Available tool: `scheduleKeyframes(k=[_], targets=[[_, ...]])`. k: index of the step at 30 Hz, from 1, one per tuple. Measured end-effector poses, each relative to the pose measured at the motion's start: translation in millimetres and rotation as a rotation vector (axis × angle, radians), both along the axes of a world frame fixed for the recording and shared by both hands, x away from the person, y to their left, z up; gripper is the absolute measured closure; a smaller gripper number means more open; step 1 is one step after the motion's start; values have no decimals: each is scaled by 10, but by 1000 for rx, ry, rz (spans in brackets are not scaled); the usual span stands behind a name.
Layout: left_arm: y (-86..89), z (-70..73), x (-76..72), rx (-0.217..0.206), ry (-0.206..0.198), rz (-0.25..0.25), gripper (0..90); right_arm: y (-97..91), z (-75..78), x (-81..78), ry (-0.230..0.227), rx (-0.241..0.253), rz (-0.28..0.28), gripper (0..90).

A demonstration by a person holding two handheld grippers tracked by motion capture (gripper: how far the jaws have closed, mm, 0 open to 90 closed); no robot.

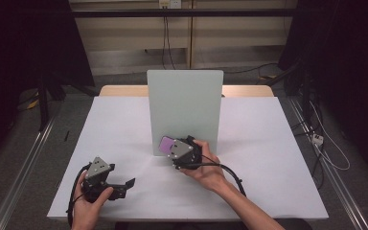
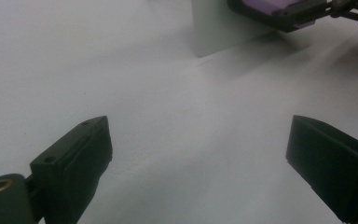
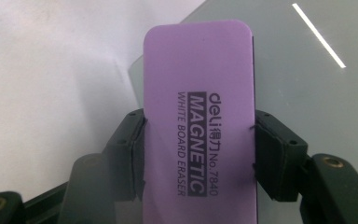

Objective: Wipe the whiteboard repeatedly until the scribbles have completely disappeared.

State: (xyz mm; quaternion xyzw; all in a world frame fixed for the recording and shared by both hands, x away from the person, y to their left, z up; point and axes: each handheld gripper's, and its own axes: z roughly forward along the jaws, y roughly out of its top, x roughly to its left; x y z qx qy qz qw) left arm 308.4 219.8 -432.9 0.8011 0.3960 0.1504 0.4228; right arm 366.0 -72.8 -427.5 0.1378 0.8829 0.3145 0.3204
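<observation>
Now, a purple eraser held at the foot of an upright board

Nearest the camera, at the lower left of the high view, the person's left hand (image 1: 92, 203) rests on the white table (image 1: 268, 158) holding the left gripper (image 1: 124, 184), whose jaws point toward the middle of the frame. Along the left gripper view those two black jaws stand wide apart with nothing between them, only bare white tabletop ahead.

Farther in, just right of centre in the high view, the right hand (image 1: 210, 171) comes up from the bottom edge and carries the right gripper (image 1: 168, 146). Its jaws are closed on the long sides of a purple whiteboard eraser (image 3: 198, 121), the pads pressing both edges in the right gripper view, where black lettering on the eraser's face reads "MAGNETIC WHITE BOARD ERASER". The eraser's free end sticks out past the jaws toward the upper part of that frame.

Beyond it, at the centre of the high view, a pale grey-green board (image 1: 184, 103) stands upright on the table. The eraser sits low at the board's lower left corner; whether it touches the surface cannot be told. Behind the table, cables (image 1: 165, 38) hang down a wall at the top of the frame.
</observation>
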Motion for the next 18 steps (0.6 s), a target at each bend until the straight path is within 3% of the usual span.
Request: scheduleKeyframes(k=[3, 5, 8, 10, 14, 18], targets=[[5, -2, 3, 0, -1, 2, 68, 15, -23, -4, 10, -4, 10, 417], [10, -1, 5, 1, 1, 2, 68, 39, -55, -17, 40, -17, 17, 417], [14, 3, 2, 0, -1, 2, 68, 51, -75, -20, 27, -36, 34, 417], [14, 2, -1, -2, 0, 3, 68, 33, -40, -12, 34, -15, 15, 417], [15, 0, -2, -8, 0, 6, 68, -96, 82, 19, 3, 13, -8, 417], [11, -2, -1, -3, 0, 3, 68, -280, 250, 42, -25, 72, -68, 417]])
